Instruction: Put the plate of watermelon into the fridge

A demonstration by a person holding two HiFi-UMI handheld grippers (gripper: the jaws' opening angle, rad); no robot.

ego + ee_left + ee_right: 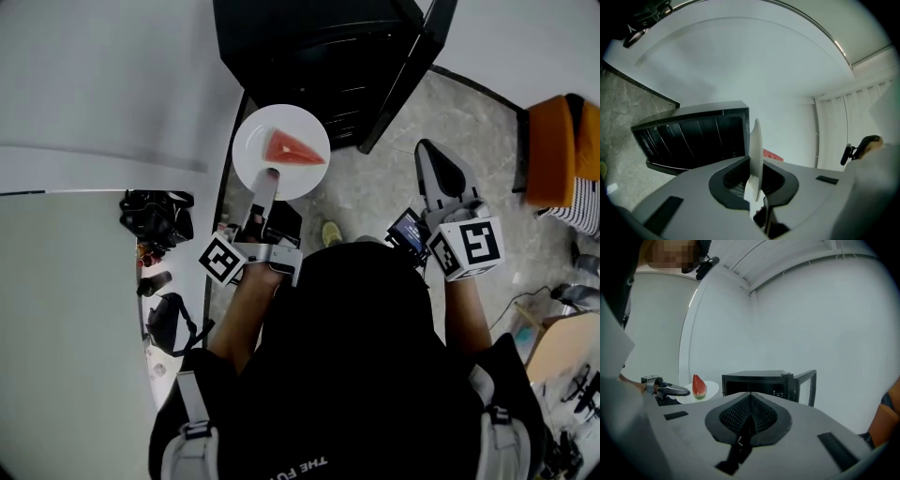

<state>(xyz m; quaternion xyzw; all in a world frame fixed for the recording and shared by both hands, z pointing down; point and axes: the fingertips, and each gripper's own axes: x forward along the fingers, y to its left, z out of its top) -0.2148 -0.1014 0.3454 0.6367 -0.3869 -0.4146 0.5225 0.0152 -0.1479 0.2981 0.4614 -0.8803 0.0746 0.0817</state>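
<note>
A white plate (281,141) carries a red watermelon wedge (294,150). My left gripper (269,175) is shut on the plate's near rim and holds it in the air in front of the black fridge (323,56), whose door (403,80) stands open. In the left gripper view the plate (756,145) shows edge-on between the jaws, with a bit of the watermelon wedge (772,154) behind it. My right gripper (428,155) hovers to the right over the floor, shut and empty. In the right gripper view the watermelon wedge (698,386) sits left of the fridge (754,381).
The fridge stands on a mottled grey floor (375,187) against a white wall. A white surface at the left holds black bags (156,216) and small items. An orange seat (553,150) is at the far right, with cables near it.
</note>
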